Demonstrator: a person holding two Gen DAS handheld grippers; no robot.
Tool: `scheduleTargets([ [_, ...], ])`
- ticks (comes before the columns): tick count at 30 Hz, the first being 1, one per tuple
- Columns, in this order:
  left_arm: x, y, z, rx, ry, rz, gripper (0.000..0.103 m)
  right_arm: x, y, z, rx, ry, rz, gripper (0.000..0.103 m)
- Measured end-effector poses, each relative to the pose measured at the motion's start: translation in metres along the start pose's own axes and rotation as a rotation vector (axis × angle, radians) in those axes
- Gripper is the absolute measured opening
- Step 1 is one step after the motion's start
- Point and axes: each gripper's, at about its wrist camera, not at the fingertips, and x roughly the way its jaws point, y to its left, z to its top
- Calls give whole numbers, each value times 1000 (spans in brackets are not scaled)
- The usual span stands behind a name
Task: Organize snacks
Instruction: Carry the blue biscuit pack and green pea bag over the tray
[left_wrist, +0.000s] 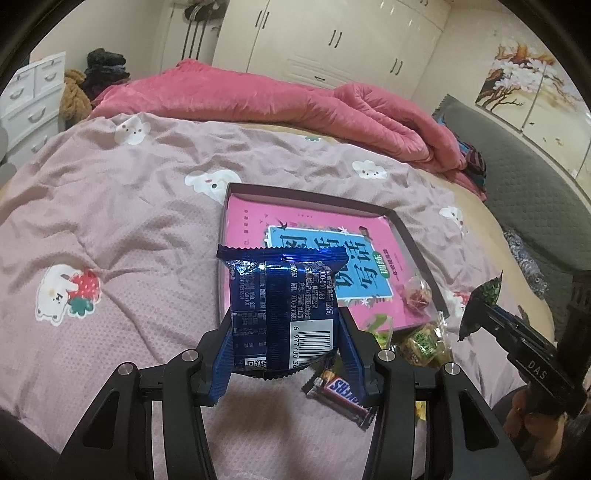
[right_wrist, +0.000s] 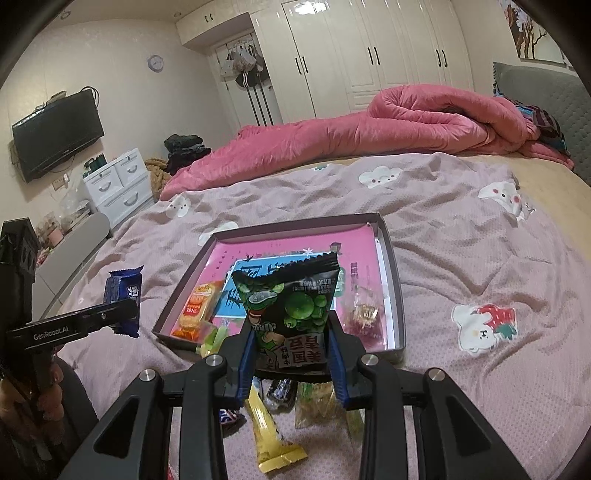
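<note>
My left gripper (left_wrist: 284, 325) is shut on a dark blue snack packet (left_wrist: 282, 306), held upright just in front of the shallow box (left_wrist: 413, 236) with its pink book lining. In the right wrist view the same blue packet (right_wrist: 123, 299) hangs at the left, in the left gripper (right_wrist: 118, 314). My right gripper (right_wrist: 291, 332) is shut on a black and green pea snack bag (right_wrist: 291, 306), raised over the box's near edge (right_wrist: 173, 338). The right gripper (left_wrist: 480, 310) shows at the right of the left wrist view, with the green bag (left_wrist: 484, 295) in it. Inside the box lie an orange cracker pack (right_wrist: 195, 310) and a clear wrapped sweet (right_wrist: 362, 314).
Loose snacks lie on the pink bedsheet near me: a Snickers bar (left_wrist: 341, 395), a yellow stick pack (right_wrist: 269, 432), green wrapped pieces (right_wrist: 314, 402). A rolled pink quilt (right_wrist: 369, 133) crosses the far side of the bed. White drawers (right_wrist: 118, 184) stand at the left.
</note>
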Motion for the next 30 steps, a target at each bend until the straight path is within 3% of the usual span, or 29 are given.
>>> scheduleTargets([
  [30, 35, -22, 32, 0, -13, -15, 52, 22, -7, 24, 6, -21, 27, 35],
])
